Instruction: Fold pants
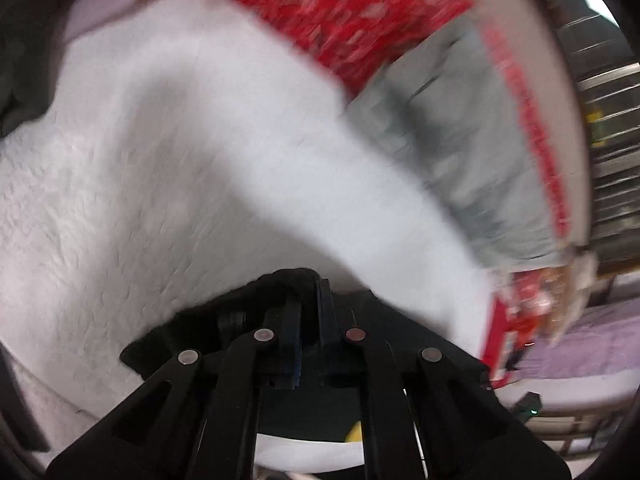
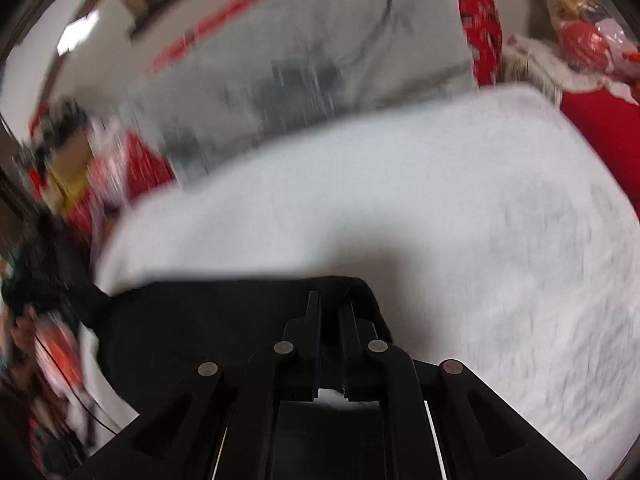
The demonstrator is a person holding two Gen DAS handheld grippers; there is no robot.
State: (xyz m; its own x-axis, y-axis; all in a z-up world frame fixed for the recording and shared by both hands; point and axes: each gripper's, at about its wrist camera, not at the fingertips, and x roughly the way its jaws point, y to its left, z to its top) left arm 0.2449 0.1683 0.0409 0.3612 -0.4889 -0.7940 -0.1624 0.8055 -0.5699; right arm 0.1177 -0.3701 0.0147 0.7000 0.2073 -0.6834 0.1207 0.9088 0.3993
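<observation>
The black pants (image 1: 192,324) hang from my left gripper (image 1: 308,284), whose jaws are closed on a bunched edge of the cloth above the white bedspread (image 1: 160,168). In the right wrist view the black pants (image 2: 192,328) spread out to the left of my right gripper (image 2: 330,304), which is shut on their edge, lifted over the white bedspread (image 2: 440,208). Both views are motion-blurred.
A grey pillow (image 1: 472,152) lies against red patterned bedding (image 1: 352,12) at the far side; it also shows in the right wrist view (image 2: 312,48). Dark clothes (image 1: 24,64) sit at the left. Clutter (image 2: 64,168) is piled beside the bed. Red cushions (image 2: 600,136) lie at right.
</observation>
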